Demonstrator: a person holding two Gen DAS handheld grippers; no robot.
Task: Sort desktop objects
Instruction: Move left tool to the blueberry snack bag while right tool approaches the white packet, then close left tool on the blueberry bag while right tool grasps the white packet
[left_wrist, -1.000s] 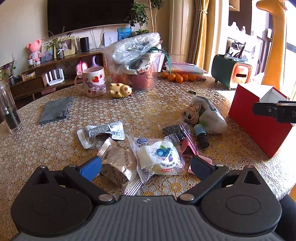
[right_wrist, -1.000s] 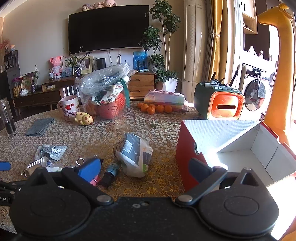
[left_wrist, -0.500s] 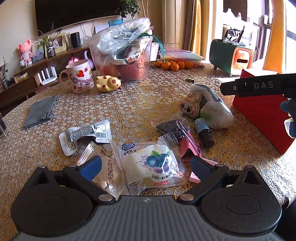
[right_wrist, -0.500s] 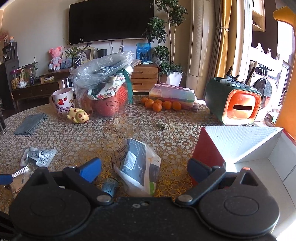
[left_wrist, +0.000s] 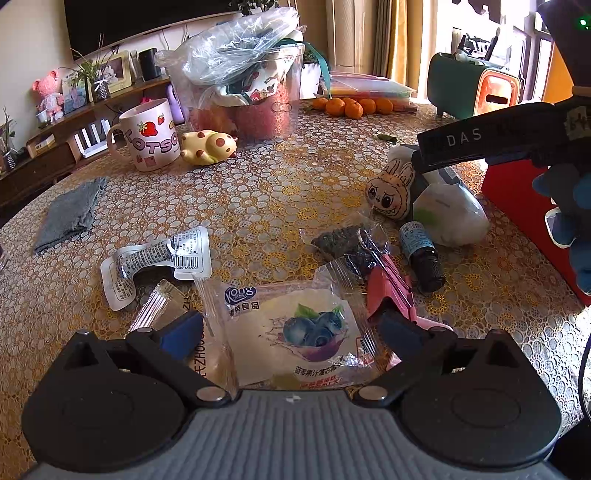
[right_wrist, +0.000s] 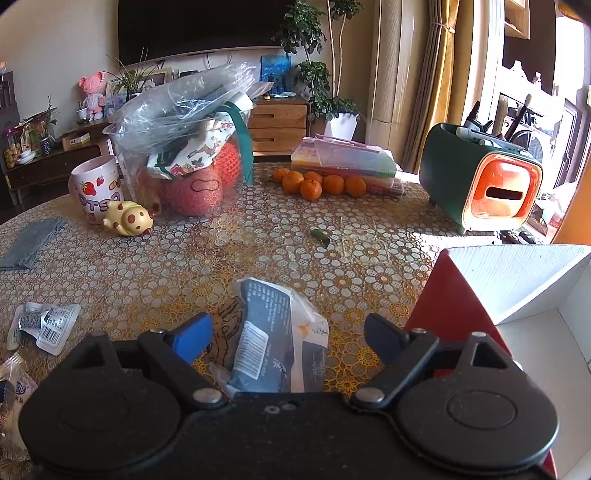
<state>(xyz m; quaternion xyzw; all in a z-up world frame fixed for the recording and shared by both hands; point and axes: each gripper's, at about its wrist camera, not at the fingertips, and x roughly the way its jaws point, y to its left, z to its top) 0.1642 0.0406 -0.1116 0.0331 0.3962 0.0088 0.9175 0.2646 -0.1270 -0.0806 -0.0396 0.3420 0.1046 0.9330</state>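
A round table (left_wrist: 258, 192) with a gold lace-patterned cover carries a strawberry mug (left_wrist: 149, 134), a yellow spotted toy (left_wrist: 208, 146), a clear tub (left_wrist: 243, 92) of bagged things, tangerines (right_wrist: 319, 184) and a green and orange holder (right_wrist: 484, 184). Nearer lie a grey cloth (left_wrist: 70, 214), snack packets (left_wrist: 291, 332), a small dark bottle (left_wrist: 423, 254), a white pouch (right_wrist: 275, 339) and a red box (right_wrist: 491, 295).

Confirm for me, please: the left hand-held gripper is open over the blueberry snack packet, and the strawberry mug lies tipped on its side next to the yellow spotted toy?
Not quite. The mug stands upright, handle to the side, as the left wrist view shows. The rest holds: it is next to the yellow toy, and the left hand-held gripper is open over the blueberry packet.
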